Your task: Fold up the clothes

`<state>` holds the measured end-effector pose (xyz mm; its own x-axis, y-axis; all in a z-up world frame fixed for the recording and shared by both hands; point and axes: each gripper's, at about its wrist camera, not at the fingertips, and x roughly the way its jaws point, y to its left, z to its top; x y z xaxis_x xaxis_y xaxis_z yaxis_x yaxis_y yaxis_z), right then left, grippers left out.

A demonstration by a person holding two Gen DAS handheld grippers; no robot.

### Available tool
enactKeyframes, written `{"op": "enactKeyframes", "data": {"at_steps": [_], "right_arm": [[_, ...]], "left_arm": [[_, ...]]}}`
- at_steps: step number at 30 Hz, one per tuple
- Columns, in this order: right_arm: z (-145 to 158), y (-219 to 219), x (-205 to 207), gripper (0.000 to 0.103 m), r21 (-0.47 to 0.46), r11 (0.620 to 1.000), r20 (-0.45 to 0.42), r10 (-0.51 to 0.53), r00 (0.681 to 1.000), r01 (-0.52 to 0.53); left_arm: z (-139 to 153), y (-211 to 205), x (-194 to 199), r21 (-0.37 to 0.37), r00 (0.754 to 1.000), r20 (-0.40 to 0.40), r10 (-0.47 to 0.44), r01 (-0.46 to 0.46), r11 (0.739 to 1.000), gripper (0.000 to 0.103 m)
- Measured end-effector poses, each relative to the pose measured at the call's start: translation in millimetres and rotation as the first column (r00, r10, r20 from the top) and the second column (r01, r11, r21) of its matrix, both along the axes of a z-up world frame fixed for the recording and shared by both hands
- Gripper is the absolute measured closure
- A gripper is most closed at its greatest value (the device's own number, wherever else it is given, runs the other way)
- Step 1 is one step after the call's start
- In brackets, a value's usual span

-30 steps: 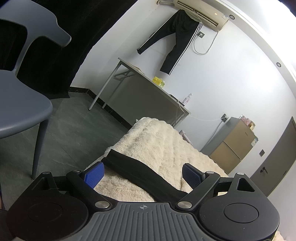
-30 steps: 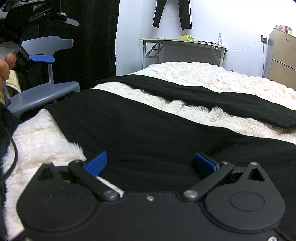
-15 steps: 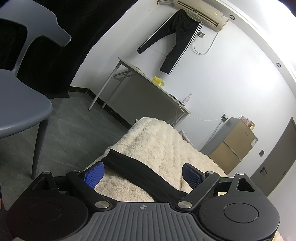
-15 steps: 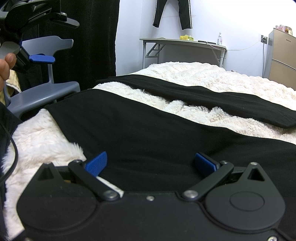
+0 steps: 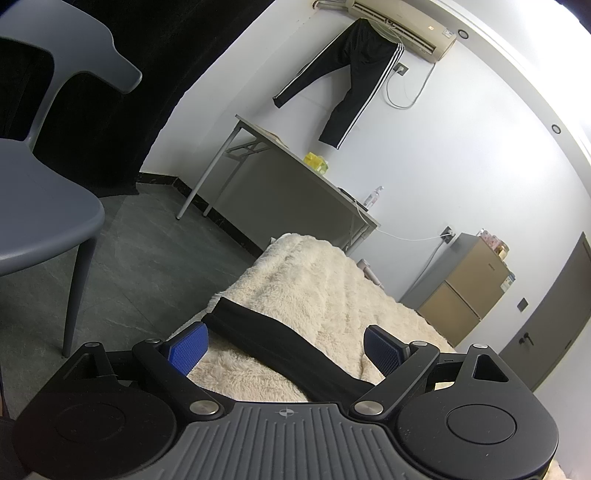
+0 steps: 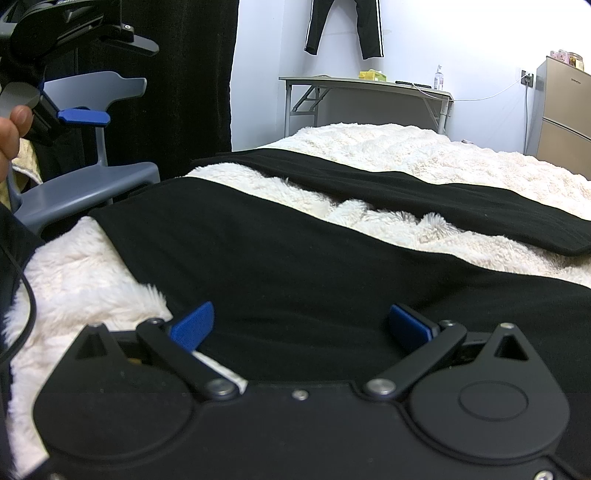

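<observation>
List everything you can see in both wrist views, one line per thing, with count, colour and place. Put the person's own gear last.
black garment: one, black, spread flat on the blanket, a long part lying farther back
blanket: one, cream, fluffy, covering the bed
chair: one, grey, on the floor beside the bed
track pants: one pair, black with white stripes, hung below the air conditioner
air conditioner: one, cream, high on the wall
folding table: one, grey, against the far wall
tissue box: one, yellow, on the table
bottle: one, clear, on the table
cabinet: one, tan, by the wall
door: one, brown, in the corner
curtain: one, black, behind the chair
left gripper: blue pads, open, above the blanket
right gripper: blue pads, open, over the garment
hand: one, at the left edge of the right wrist view
</observation>
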<state>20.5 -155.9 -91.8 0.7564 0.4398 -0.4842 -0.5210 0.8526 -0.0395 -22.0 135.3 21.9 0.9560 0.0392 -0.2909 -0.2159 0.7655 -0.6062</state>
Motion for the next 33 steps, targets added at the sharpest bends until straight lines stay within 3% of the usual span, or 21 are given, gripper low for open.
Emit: {"op": "enactKeyframes", "data": {"at_steps": [25, 28, 33], "right_arm": [[3.9, -2.1, 1.6, 0.000, 0.011, 1.000, -0.022, 0.002, 1.000, -0.002], [24.7, -10.5, 4.2, 0.000, 0.044, 0.999, -0.059, 0.029, 0.998, -0.026], [77.8, -55.5, -5.2, 0.000, 0.070, 0.996, 0.021, 0.058, 0.998, -0.059]], "left_arm": [[3.7, -6.2, 1.1, 0.030, 1.000, -0.013, -0.011, 0.012, 0.999, 0.015], [5.4, -8.9, -1.6, 0.040, 1.000, -0.008, -0.020, 0.020, 0.999, 0.014], [5.6, -17.0, 9.1, 0.081, 0.997, -0.046, -0.058, 0.062, 0.995, 0.014]]}}
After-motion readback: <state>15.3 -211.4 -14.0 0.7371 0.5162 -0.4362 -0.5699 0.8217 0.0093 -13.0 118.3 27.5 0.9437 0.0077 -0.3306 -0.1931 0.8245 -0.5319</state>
